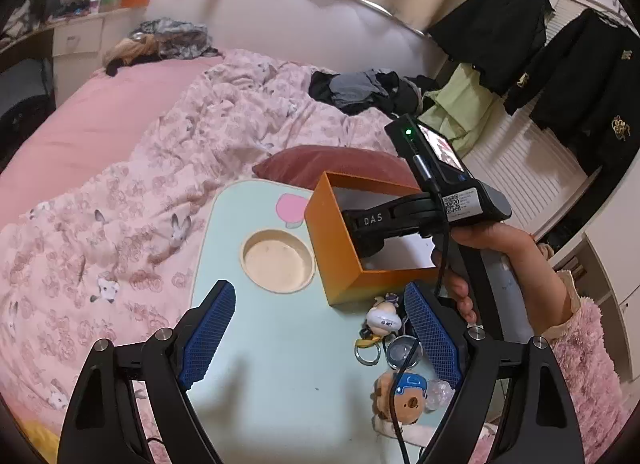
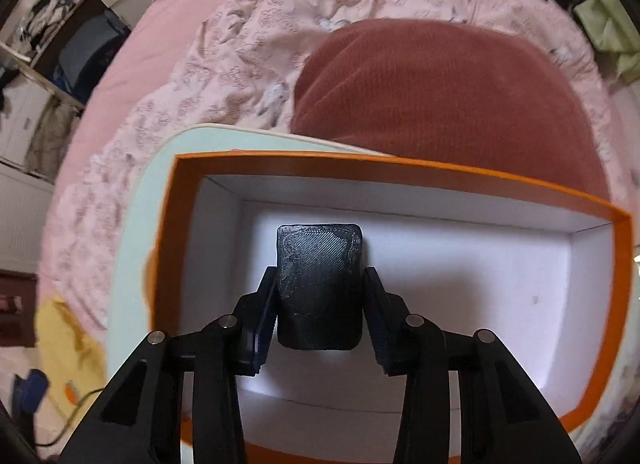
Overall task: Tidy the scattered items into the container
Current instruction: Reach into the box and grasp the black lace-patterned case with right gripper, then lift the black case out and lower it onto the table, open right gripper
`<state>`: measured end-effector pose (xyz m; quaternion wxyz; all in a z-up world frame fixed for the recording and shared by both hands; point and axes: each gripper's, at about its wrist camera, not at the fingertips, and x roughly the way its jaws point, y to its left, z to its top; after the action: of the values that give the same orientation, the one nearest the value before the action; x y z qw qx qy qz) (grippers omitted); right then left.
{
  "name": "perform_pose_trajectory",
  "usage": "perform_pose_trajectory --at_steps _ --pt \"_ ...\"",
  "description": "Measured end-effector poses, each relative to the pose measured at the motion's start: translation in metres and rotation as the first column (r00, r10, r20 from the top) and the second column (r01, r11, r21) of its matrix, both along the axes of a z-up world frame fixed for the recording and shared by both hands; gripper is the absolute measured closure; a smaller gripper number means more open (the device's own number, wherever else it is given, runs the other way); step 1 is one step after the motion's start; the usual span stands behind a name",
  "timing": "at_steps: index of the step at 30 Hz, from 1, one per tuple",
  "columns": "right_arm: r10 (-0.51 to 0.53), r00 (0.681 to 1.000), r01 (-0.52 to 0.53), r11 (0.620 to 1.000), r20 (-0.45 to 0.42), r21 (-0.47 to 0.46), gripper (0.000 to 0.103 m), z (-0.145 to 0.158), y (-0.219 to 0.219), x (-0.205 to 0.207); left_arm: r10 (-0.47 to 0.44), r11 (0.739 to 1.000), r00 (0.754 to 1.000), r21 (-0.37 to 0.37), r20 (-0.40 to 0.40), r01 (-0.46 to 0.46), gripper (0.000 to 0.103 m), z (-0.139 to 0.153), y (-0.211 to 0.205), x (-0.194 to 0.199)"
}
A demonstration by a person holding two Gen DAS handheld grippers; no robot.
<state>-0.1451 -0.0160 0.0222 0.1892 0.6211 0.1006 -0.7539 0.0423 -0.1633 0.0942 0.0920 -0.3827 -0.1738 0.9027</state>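
Note:
An orange box with a white inside stands on the pale green lap table. My right gripper points down into the orange box, shut on a black ridged block that hangs above the white floor. In the left wrist view the right gripper reaches into the box, its fingertips hidden by the wall. My left gripper hovers open over the table with nothing between its blue pads. Beside its right finger lie a small white figure, a metal ring, a round clear piece and a bear toy with a blue cap.
The table sits on a bed with a pink flowered quilt and has a round cup recess. A dark red pillow lies behind the box. A hand in a fluffy pink sleeve holds the right gripper. Dark clothes hang at the right.

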Motion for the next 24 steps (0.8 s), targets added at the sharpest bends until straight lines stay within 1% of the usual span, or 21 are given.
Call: perform_pose_trajectory --at_steps 4,6,9,13,15,16,18,20,22,24 --pt "-0.001 1.0 0.001 1.0 -0.012 -0.017 0.062 0.004 0.01 0.003 -0.006 1.0 1.0 -0.001 0.009 0.006 0.017 -0.004 0.002 -0.001" --pt "-0.003 0.999 0.001 0.999 -0.036 -0.038 0.062 0.015 0.017 0.005 -0.01 1.0 1.0 -0.003 0.012 0.01 0.017 -0.004 0.003 -0.002" --pt "-0.008 0.994 -0.003 0.995 -0.109 -0.102 0.062 0.05 0.036 0.014 -0.015 1.0 1.0 -0.007 0.016 0.015 0.017 -0.005 0.005 -0.002" --pt "-0.004 0.977 -0.041 0.977 -0.211 -0.208 0.062 0.103 0.076 0.046 -0.017 1.0 1.0 -0.009 0.024 0.017 0.017 -0.007 0.007 -0.003" --pt "-0.005 0.962 -0.06 0.972 -0.273 -0.229 0.062 0.123 0.1 0.07 -0.018 1.0 0.999 -0.009 0.03 0.019 0.017 -0.008 0.008 -0.004" --pt "-0.003 0.955 -0.068 0.971 -0.297 -0.227 0.062 0.127 0.108 0.081 -0.019 1.0 0.999 -0.01 0.034 0.02 0.017 -0.009 0.009 -0.004" --pt "0.008 0.944 -0.081 0.974 -0.329 -0.21 0.062 0.128 0.127 0.105 -0.023 1.0 0.999 -0.012 0.039 0.023 0.017 -0.01 0.012 -0.005" --pt "0.018 0.943 -0.089 0.976 -0.332 -0.201 0.061 0.118 0.144 0.129 -0.032 0.999 0.999 -0.015 0.042 0.033 0.017 -0.01 0.015 -0.004" --pt "0.028 0.952 -0.092 0.976 -0.305 -0.197 0.061 0.098 0.161 0.15 -0.044 0.999 0.998 -0.017 0.041 0.045 0.017 -0.01 0.019 -0.004" --pt "0.029 0.968 -0.079 0.979 -0.25 -0.189 0.061 0.074 0.174 0.163 -0.049 0.999 0.998 -0.018 0.043 0.05 0.017 -0.01 0.022 -0.004"
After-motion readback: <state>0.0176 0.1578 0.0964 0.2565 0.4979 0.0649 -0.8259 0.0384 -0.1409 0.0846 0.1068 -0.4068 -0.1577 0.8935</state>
